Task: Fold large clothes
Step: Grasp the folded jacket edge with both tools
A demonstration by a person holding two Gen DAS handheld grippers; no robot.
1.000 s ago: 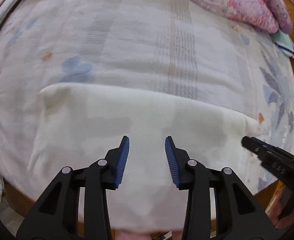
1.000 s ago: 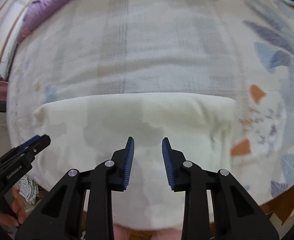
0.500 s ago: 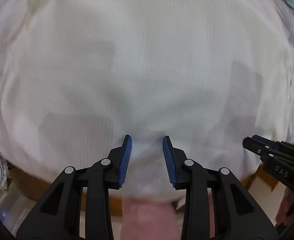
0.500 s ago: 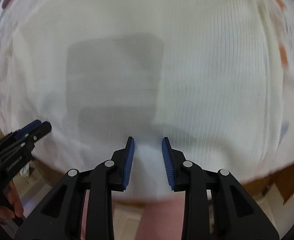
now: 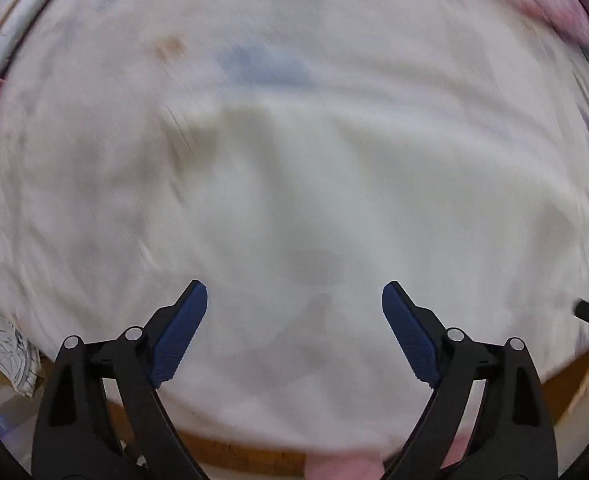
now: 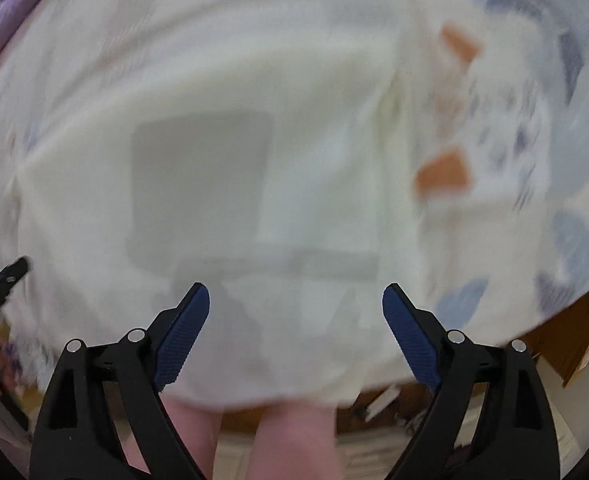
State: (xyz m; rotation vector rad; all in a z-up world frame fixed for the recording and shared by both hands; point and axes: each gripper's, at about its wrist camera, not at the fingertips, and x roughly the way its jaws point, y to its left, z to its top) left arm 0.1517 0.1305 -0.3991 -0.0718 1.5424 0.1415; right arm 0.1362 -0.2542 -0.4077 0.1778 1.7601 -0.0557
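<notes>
A cream ribbed-knit garment (image 6: 222, 184) lies as a folded rectangle on the pale floral-print bed (image 6: 534, 128), at its near edge; any further folds look still to come. Left tongs (image 5: 294, 328) and right tongs (image 6: 296, 330), half-closed a second ago, are opening wide, empty.
</notes>
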